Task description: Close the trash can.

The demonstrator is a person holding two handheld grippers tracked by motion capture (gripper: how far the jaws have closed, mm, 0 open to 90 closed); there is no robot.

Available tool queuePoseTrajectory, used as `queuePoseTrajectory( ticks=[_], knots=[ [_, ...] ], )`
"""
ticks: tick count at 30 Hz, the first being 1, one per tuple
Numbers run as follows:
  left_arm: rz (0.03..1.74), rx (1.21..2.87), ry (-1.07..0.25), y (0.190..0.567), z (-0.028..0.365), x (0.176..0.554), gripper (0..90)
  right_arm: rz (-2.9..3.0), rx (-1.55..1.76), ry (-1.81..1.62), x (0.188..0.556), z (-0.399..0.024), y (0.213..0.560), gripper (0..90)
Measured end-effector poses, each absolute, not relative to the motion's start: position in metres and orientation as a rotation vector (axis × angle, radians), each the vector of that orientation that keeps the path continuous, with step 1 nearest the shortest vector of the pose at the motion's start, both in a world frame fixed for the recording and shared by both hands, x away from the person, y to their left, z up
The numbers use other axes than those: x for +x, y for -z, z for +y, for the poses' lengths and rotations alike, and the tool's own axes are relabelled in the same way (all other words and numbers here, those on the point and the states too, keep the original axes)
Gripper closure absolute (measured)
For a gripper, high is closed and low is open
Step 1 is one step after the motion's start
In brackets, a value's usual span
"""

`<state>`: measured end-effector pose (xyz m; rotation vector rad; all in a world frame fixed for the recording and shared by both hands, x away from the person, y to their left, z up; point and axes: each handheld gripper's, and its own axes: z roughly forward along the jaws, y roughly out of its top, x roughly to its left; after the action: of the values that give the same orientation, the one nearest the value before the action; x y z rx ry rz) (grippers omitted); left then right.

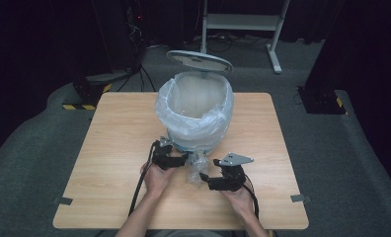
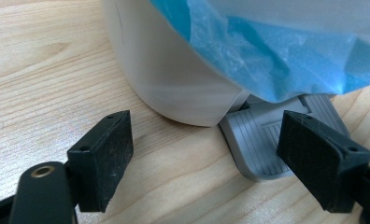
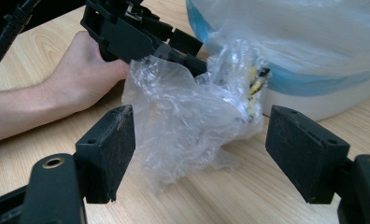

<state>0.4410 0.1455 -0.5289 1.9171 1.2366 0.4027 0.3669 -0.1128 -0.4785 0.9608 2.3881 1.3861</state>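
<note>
A white pedal bin (image 1: 196, 113) with a clear liner stands mid-table, its lid (image 1: 199, 60) up. A crumpled clear plastic wrapper (image 1: 197, 168) lies on the wood just in front of it. My left gripper (image 1: 183, 160) is open at the bin's base; in the left gripper view its jaws (image 2: 206, 123) stand wide apart, facing the grey foot pedal (image 2: 258, 140) and touching nothing. My right gripper (image 1: 206, 180) is open too. In the right gripper view the wrapper (image 3: 188, 121) sits ahead of its jaws (image 3: 202, 116), with both pads clear of it.
The wooden table (image 1: 114, 128) has bare room to the left, right and front of the bin. In the right gripper view the left hand (image 3: 80, 74) and its gripper (image 3: 136, 32) sit just behind the wrapper. Dark equipment and a white stand rise beyond the table.
</note>
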Motion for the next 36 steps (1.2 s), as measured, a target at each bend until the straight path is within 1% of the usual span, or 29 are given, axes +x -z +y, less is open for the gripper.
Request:
queuePoseTrajectory(
  ticks=[11,16,18,22,30,34,36],
  knots=[
    [1.236,1.918,-0.403,0.529,0.146,0.441,18.2,2.444,0.964,-1.367,0.371,-0.099,0.487,25.6],
    [1.237,1.917,-0.401,0.529,0.145,0.441,18.2,2.481,0.987,-1.311,0.374,-0.095,0.494,28.3],
    [1.237,1.918,-0.402,0.529,0.145,0.441,18.2,2.49,1.0,-1.285,0.376,-0.093,0.498,30.7],
    [1.237,1.917,-0.4,0.529,0.145,0.441,18.1,2.482,1.035,-1.291,0.378,-0.094,0.502,40.2],
    [1.23,1.933,-0.401,0.529,0.146,0.441,17.9,2.479,1.076,-1.309,0.382,-0.097,0.511,67.0],
    [1.23,1.933,-0.402,0.529,0.146,0.441,17.9,2.501,1.119,-1.335,0.383,-0.099,0.514,78.0],
    [1.23,1.932,-0.402,0.529,0.146,0.441,17.8,2.497,1.118,-1.353,0.383,-0.1,0.512,81.8]
  ],
)
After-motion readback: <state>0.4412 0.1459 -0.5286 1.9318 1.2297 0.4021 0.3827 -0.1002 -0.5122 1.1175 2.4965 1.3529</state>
